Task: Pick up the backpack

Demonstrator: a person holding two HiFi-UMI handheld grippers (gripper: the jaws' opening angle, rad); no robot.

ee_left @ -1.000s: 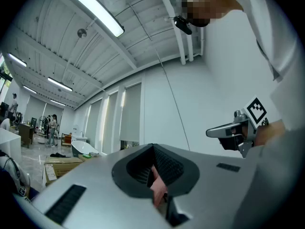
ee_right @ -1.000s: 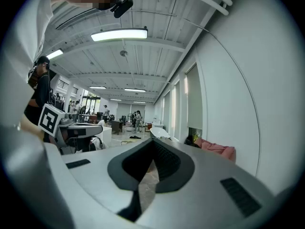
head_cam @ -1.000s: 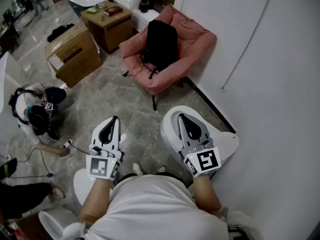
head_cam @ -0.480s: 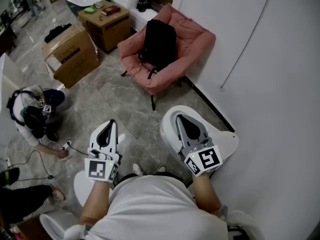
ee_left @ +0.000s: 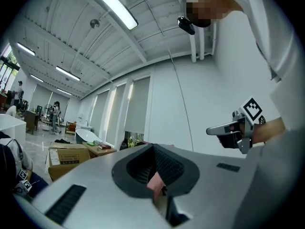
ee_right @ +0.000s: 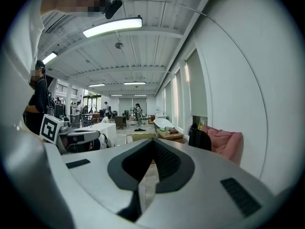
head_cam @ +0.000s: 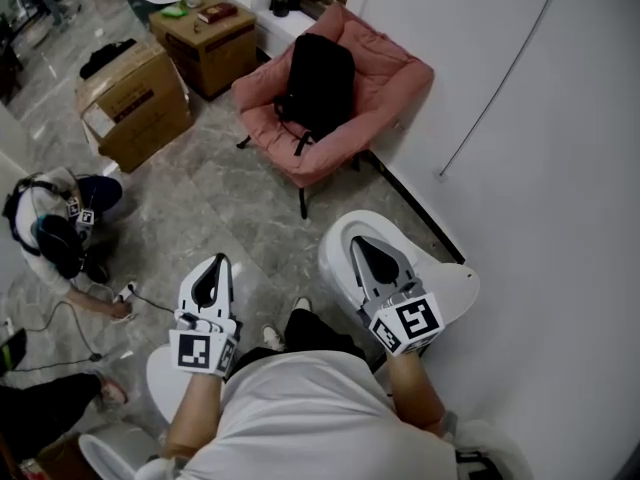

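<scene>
The black backpack (head_cam: 320, 80) stands upright on the seat of a pink armchair (head_cam: 395, 73) by the white wall, a few steps ahead of me. In the right gripper view the backpack (ee_right: 199, 140) shows against the pink chair (ee_right: 225, 146), at the right. Both grippers hang low and close to my body, far short of the chair. My left gripper (head_cam: 219, 261) has its jaws together with nothing in them. My right gripper (head_cam: 357, 241) is likewise shut and empty, above a white rounded base (head_cam: 445, 290). Each gripper sees the other: right gripper (ee_left: 229, 128), left gripper (ee_right: 78, 138).
Two cardboard boxes (head_cam: 125, 93) (head_cam: 205, 36) stand left of the chair. A person (head_cam: 55, 230) crouches on the grey stone floor at the left, with cables nearby. A white wall (head_cam: 540, 168) runs along the right. Another white rounded object (head_cam: 165, 373) sits by my left side.
Both grippers have dropped a little and drawn nearer my body. My leg has stepped forward between them. The backpack has stayed on the chair.
</scene>
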